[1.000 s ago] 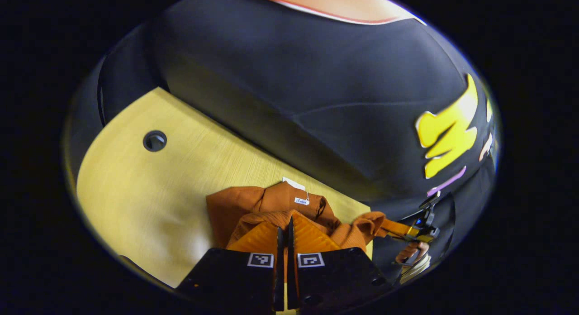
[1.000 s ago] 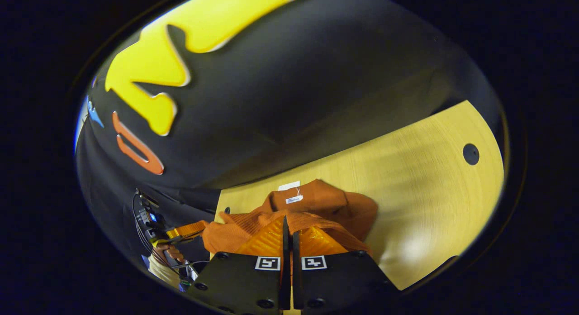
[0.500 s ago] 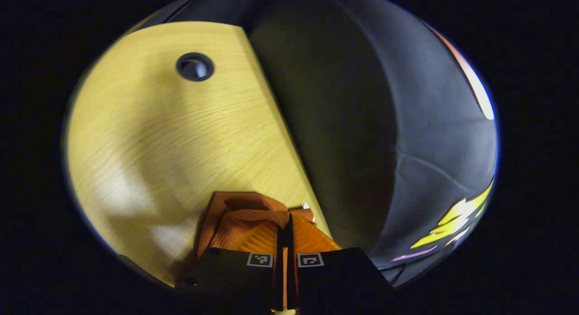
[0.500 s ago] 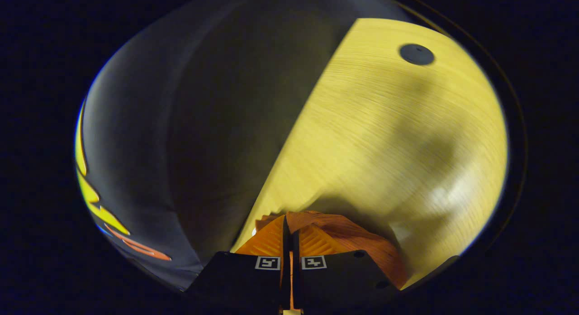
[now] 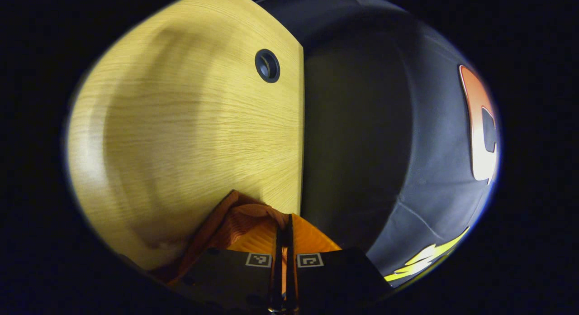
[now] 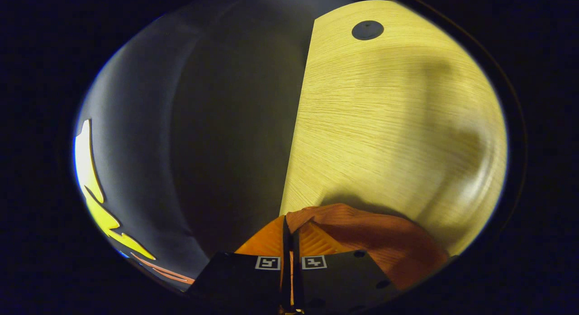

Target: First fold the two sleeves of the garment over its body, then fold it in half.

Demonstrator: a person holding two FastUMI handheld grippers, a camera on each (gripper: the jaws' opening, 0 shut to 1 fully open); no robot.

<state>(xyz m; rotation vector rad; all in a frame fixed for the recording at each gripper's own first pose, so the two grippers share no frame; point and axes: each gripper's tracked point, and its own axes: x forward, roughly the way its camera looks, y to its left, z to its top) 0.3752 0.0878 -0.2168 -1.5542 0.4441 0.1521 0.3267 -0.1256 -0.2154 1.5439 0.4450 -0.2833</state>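
Observation:
The garment is a rust-orange knit. In the left gripper view a bunched fold of it [image 5: 235,217] lies on the wooden table just left of my left gripper [image 5: 284,224], whose fingers are shut on its edge near the table's far edge. In the right gripper view more of the garment [image 6: 375,238] spreads to the right of my right gripper [image 6: 289,226], which is also shut on the cloth by the table's edge. Most of the garment is hidden below the fingers in both views.
The light wooden table [image 5: 181,125] has a round cable hole [image 5: 267,65] near its far edge, and the hole at its other end is capped [image 6: 367,30]. Beyond the table's edge hangs the dark booth wall [image 5: 362,134].
Both grippers have carried the gripped cloth toward the table's far edge and tilted downward. The garment's collar, label and the other gripper have dropped out of sight.

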